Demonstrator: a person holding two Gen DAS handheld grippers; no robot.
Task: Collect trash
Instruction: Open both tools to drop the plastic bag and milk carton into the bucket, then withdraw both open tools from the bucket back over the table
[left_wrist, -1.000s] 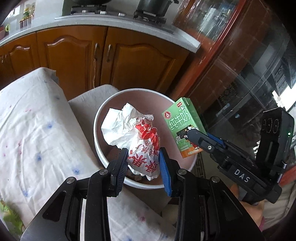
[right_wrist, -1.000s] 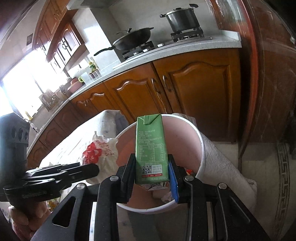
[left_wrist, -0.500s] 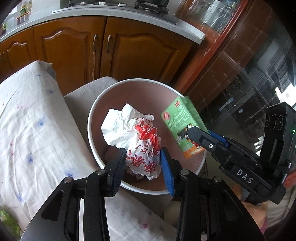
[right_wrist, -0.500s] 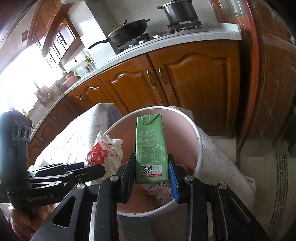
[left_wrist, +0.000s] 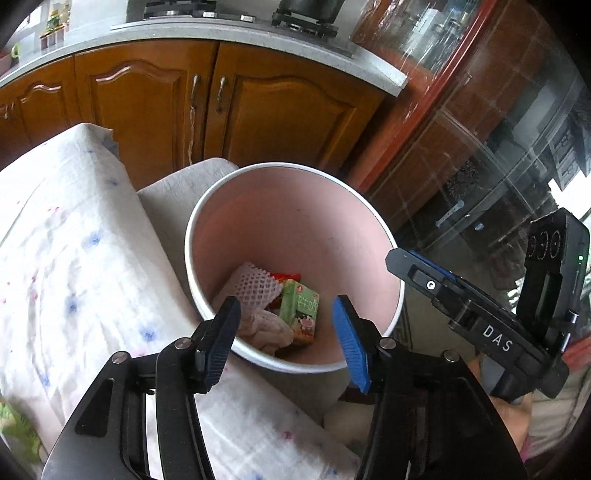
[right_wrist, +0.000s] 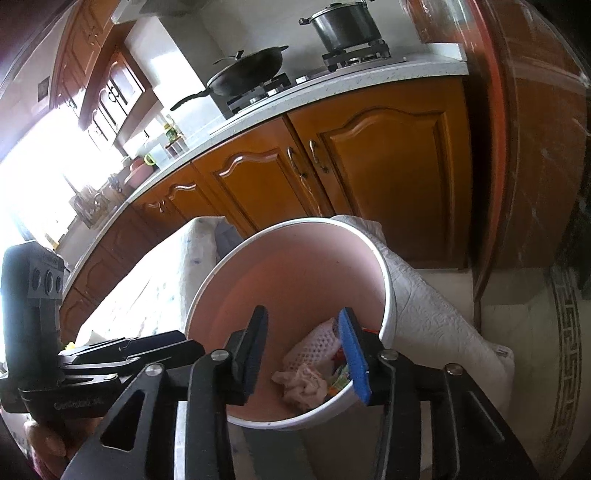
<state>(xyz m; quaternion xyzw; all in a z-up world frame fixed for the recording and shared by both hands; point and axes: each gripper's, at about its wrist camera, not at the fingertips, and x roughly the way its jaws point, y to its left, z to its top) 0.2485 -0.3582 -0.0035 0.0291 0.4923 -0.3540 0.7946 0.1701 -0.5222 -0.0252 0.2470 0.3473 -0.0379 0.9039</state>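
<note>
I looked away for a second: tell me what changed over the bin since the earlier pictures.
Both tongs let go. The left tongs have just been opening, and their red-and-white bag has dropped from view. The right tongs have just been opening, and the green carton now lies at the bottom of the pink bin. Nothing is between either pair. Bin and both hands stayed put.

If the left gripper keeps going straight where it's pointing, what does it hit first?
Probably the green carton lying in the pink bin; the left gripper stands open and empty above it, though depth is unclear.
</note>
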